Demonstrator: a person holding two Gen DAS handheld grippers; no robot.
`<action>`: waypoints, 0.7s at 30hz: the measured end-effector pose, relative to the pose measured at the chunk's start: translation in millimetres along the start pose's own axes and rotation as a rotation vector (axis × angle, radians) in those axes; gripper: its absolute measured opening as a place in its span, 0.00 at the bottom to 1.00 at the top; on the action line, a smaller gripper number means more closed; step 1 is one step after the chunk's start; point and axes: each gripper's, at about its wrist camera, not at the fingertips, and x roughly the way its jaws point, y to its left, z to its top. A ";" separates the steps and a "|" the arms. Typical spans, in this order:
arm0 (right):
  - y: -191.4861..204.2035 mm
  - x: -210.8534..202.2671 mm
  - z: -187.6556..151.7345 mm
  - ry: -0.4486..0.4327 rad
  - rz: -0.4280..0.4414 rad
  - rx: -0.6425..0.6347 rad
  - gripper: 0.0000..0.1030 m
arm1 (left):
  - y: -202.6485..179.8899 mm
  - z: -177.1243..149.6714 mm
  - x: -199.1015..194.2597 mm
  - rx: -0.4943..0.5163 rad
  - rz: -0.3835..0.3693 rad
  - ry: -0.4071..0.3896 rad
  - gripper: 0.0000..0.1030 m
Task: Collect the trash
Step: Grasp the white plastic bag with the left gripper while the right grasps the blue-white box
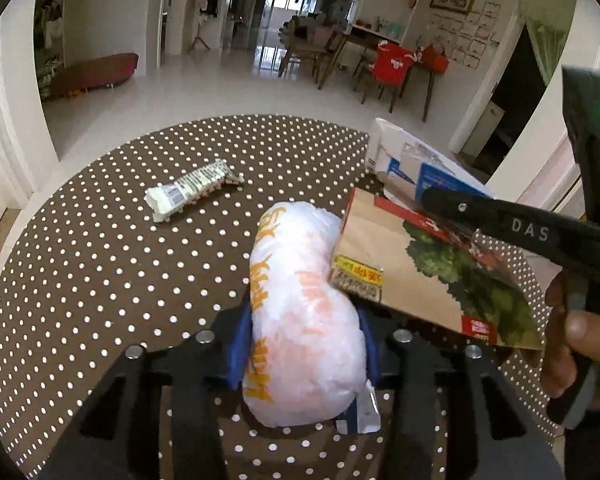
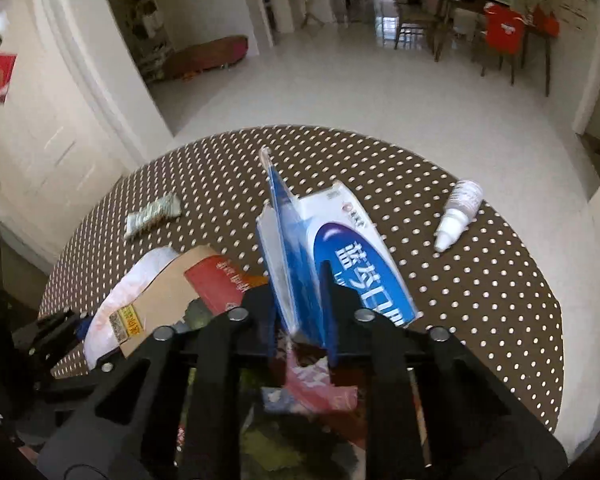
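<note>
Both hands are loaded at this moment. The left gripper (image 1: 304, 344) has its blue-padded fingers (image 1: 238, 346) clenched on the sides of a white crumpled plastic bag (image 1: 300, 312) with orange lettering; the bag's long axis runs straight out along the fingers, away from the camera, and its far end reaches toward the middle of the polka-dot bench (image 1: 100, 280). The right gripper (image 2: 300, 332) has its fingers (image 2: 330, 312) pinched on a flattened blue-and-white toothpaste box (image 2: 356, 256), grasped at its near end so that the box stands on edge and points away over the bench.

Between the two hands lies a brown paper package printed with broccoli (image 1: 432, 276). In the left wrist view it sits just right of the bag, its near-left corner touching or overlapping the bag, and the right gripper reaches across its far edge. It lies right under the right gripper, so that hand is the nearer one.

Loose trash remains on the bench: a white snack bar wrapper (image 1: 192, 190) at far left, well apart from the bag and nearer the left hand, its long axis slanting from near-left to far-right; and a small white dropper bottle (image 2: 458, 214) lying on its side at far right, cap toward the near side, nearer the right hand. No bin shows in either view, so where these held pieces go I cannot tell.
</note>
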 end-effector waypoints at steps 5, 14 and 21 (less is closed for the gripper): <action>-18.7 -40.0 -2.8 -0.092 0.009 0.063 0.07 | 12.6 -2.5 -21.1 -0.022 0.022 -0.047 0.39; -31.3 -113.5 -10.3 -0.199 0.034 0.090 0.07 | 10.0 -10.7 -79.9 -0.046 0.089 -0.169 0.39; -35.4 -153.7 -17.6 -0.252 0.078 0.109 0.07 | -14.8 -14.4 -117.4 -0.025 0.058 -0.222 0.39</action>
